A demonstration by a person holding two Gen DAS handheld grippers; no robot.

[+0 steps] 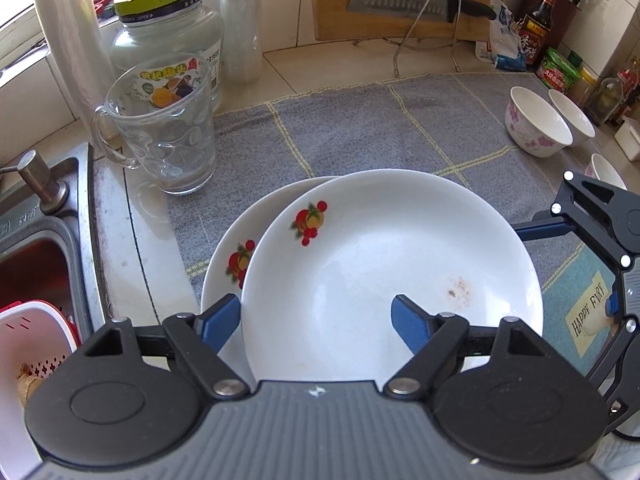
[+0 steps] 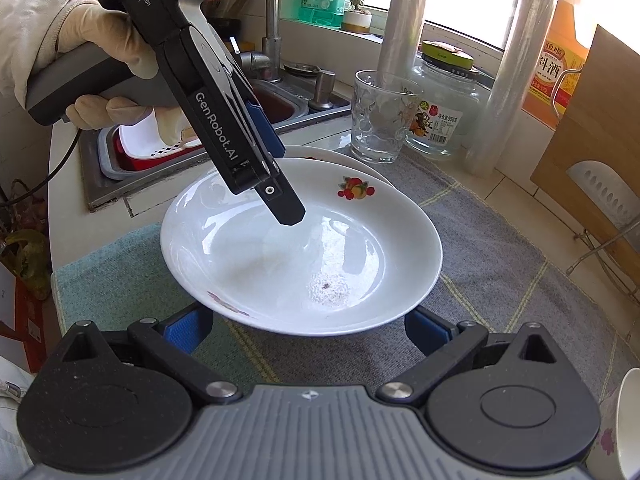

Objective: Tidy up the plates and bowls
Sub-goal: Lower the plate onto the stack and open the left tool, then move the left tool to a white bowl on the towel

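— Kitchen counter by a window, with a grey checked cloth (image 1: 360, 128) spread over it beside the steel sink (image 2: 280, 108). What sits under the grippers?

— Two white plates with a fruit print. The upper plate (image 1: 392, 272) lies on the lower plate (image 1: 228, 256), shifted off-centre so a crescent of the lower one shows past the left gripper's left finger.

— And the left gripper (image 1: 318, 320)?

— Spread. Its blue pads stand apart over the near part of the upper plate; one sits outside the rim, the other over the plate's inside, and neither presses on it. In the right wrist view a gloved hand (image 2: 100, 80) holds it tilted down into the plate.

— The right gripper (image 2: 308, 326)?

— Spread wide as well, its pads flanking the near rim of the upper plate, nothing pinched.

— Bowls?

— Two white floral bowls (image 1: 538, 122) stand on the far right of the cloth, well beyond the left gripper, and a third shows at the edge. A glass mug (image 1: 160, 128) and a lidded jar (image 1: 168, 32) stand ahead to its left.
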